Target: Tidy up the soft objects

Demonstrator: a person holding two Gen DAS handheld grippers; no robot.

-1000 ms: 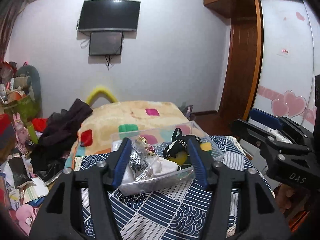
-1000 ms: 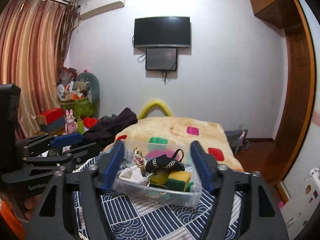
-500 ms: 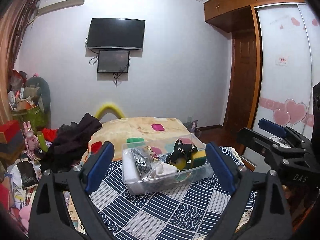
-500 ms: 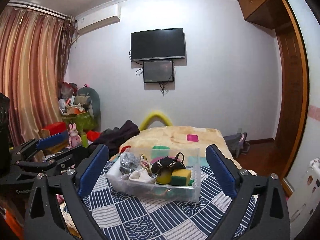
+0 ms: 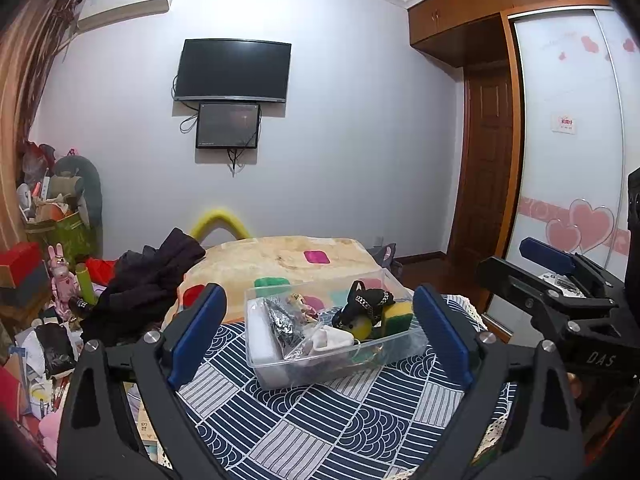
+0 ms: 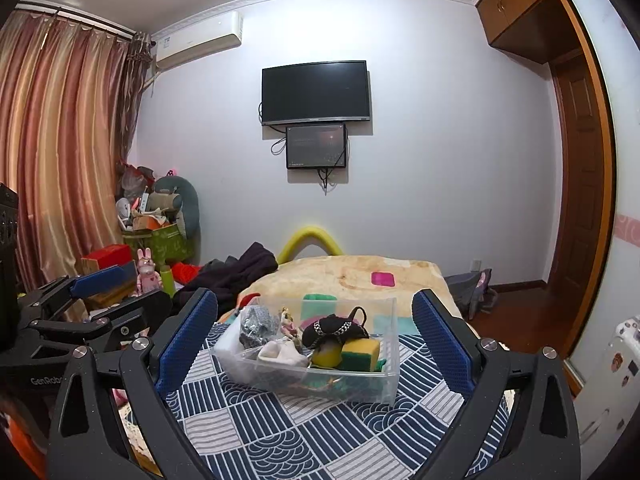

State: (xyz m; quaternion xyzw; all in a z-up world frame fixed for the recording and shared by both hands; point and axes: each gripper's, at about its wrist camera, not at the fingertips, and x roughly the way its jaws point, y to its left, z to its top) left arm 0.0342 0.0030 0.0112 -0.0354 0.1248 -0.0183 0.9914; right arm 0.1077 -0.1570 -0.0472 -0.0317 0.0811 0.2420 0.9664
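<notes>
A clear plastic bin (image 5: pixel 404 342) (image 6: pixel 352 386) stands on the blue patterned cloth (image 5: pixel 320 420) (image 6: pixel 304 428). It holds soft items: a black hat with a chain (image 5: pixel 366 300) (image 6: pixel 334 330), a yellow-green sponge (image 5: pixel 398 314) (image 6: pixel 360 354), a yellow ball (image 5: pixel 358 326), a white cloth (image 6: pixel 280 354) and a grey bundle (image 6: pixel 258 322). My left gripper (image 5: pixel 320 324) is open and empty, drawn back from the bin. My right gripper (image 6: pixel 316 330) is open and empty, also short of the bin. Each gripper shows at the edge of the other's view.
Beyond the cloth lies a beige blanket (image 5: pixel 280 256) with coloured patches and a dark heap of clothes (image 5: pixel 148 280). Clutter and boxes (image 6: pixel 152 240) fill the left floor. A wardrobe (image 5: pixel 568 140) and door stand at the right. A TV (image 6: pixel 316 92) hangs on the far wall.
Both grippers have opened wide and pulled back and up from the bin. The bin stays on the cloth.
</notes>
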